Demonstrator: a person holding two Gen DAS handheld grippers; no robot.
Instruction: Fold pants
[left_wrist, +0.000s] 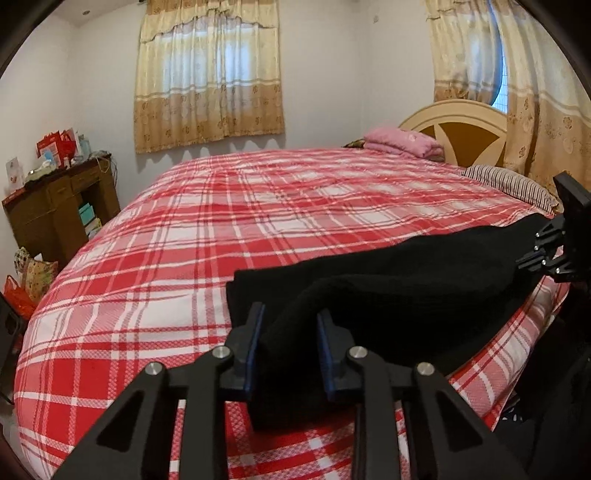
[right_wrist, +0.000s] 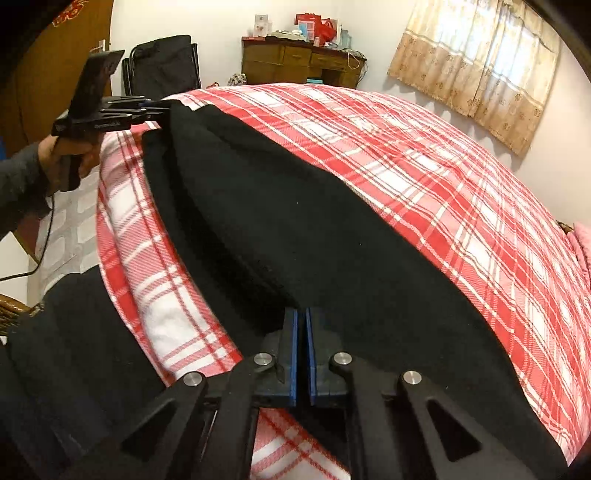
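Observation:
Black pants lie stretched along the near edge of a bed with a red and white plaid cover. In the left wrist view, my left gripper is shut on one bunched end of the pants, with cloth filling the gap between its blue pads. The right gripper shows at the right edge, clamped on the other end. In the right wrist view, my right gripper has its pads nearly together on the edge of the pants. The left gripper holds the far end there, in a person's hand.
A folded pink blanket and a striped pillow lie by the headboard. A wooden desk with clutter stands by the far wall, with bags on the floor below it. A black chair stands past the bed's foot.

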